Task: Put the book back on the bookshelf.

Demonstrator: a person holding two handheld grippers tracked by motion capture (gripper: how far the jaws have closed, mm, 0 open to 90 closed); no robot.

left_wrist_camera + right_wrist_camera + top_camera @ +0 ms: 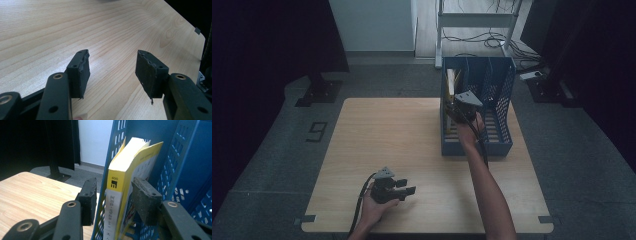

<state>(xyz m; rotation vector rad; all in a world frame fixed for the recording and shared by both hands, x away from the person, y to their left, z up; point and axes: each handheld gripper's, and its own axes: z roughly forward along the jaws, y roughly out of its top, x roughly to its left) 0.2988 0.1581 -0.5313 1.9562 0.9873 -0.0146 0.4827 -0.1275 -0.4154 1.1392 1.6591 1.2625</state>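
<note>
A yellow book (125, 162) stands upright in the leftmost slot of a blue perforated file rack (175, 157); the high view shows the book (451, 82) at the rack's (499, 100) left wall. My right gripper (113, 197) straddles that wall and the book's spine: one pad is outside the wall, the other beside the cover, and neither visibly presses. From above, the right gripper (457, 112) reaches into the rack's front left. My left gripper (409, 187) rests low near the table's front edge, and its jaws (112, 72) are wide apart over bare wood with nothing between them.
The wooden table (387, 135) spreads wide to the left of the rack. The rack's other slots (492, 85) hold nothing I can see. Behind the table are a white frame with cables (477, 30) and dark stands (319, 90) on the floor.
</note>
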